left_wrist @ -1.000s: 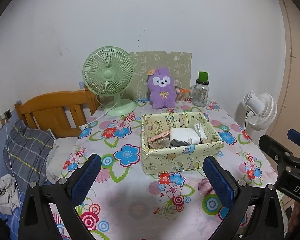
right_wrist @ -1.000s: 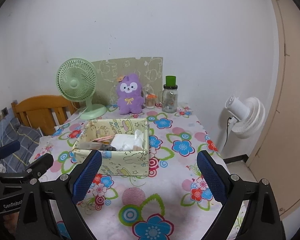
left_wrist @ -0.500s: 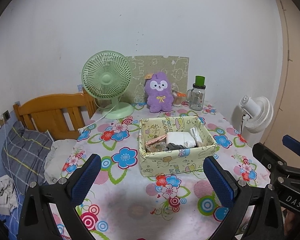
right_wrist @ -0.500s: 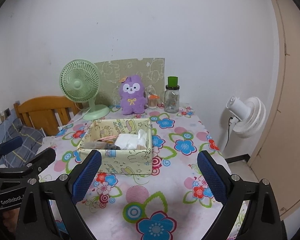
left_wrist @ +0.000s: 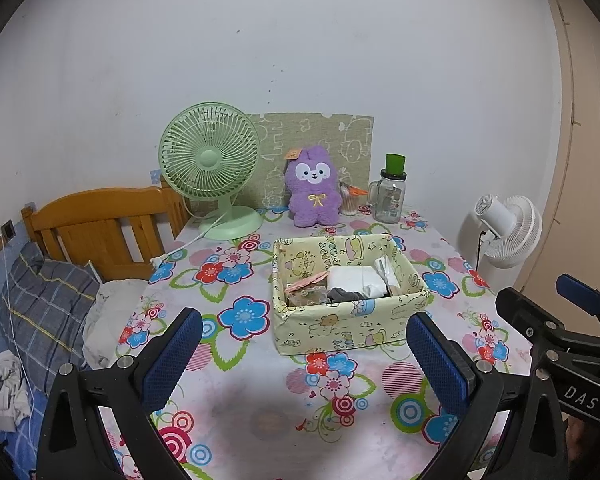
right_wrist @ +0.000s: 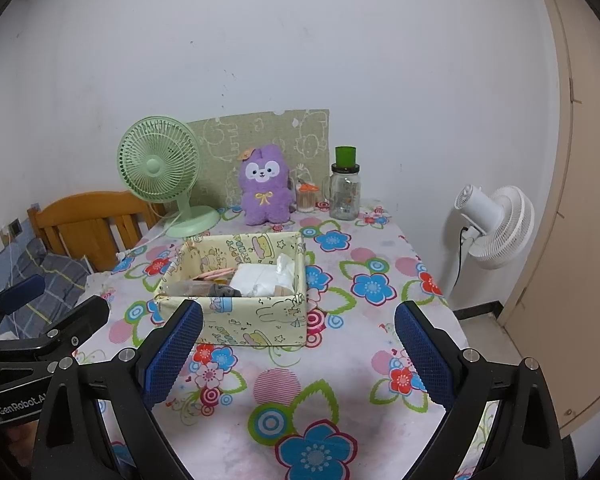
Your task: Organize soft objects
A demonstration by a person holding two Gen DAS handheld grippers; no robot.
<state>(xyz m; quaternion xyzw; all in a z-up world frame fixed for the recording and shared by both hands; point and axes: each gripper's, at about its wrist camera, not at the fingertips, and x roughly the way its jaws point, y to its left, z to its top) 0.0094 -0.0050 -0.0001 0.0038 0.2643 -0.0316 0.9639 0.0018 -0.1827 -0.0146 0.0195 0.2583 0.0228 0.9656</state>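
Both grippers, left [left_wrist: 300, 354] and right [right_wrist: 298, 350], have drawn back from the box [left_wrist: 346, 292], jaws wide open and empty; sorting looks finished.

A green desk fan [left_wrist: 210, 168], glass jar [left_wrist: 389, 196] and white floor fan [left_wrist: 508, 230] stand by the wooden headboard [left_wrist: 96, 228].

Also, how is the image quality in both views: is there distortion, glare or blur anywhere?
Left wrist view: strong fisheye bending, the door frame curves and the corners are black; light is soft and even, with a faint shadow on the tablecloth. Right wrist view: same bending and dark corners; the purple plush and box are sharp, with no glare.
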